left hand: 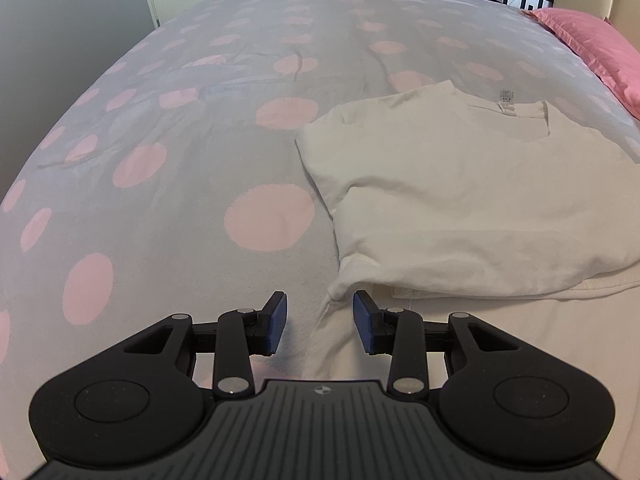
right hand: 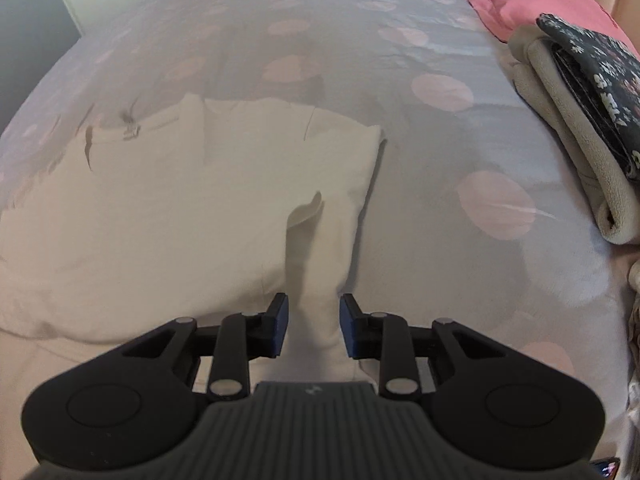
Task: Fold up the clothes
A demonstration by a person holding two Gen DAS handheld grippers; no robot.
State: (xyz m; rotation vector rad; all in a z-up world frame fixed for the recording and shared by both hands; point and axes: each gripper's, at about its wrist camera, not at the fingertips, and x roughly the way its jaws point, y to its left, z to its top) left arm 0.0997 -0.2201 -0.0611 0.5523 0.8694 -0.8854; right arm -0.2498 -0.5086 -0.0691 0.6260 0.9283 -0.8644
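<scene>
Both my claws are open, gripping nothing. My left claw (left hand: pixel 320 322) straddles the white shirt's (left hand: pixel 480 184) lower-left corner; my right claw (right hand: pixel 314 326) straddles its sleeve (right hand: pixel 320 280) at lower centre.

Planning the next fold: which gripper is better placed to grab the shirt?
Probably right. The right gripper is open with a strip of the shirt between its fingers; the left gripper is open beside the shirt's corner.

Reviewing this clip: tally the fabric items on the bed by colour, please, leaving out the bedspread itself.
White: 1, the t-shirt being folded.
Pink: 1, the pillow.
Beige: 1, the folded garment at the right.
Dark floral: 1, the folded piece on top of the beige one.
Total: 4
</scene>
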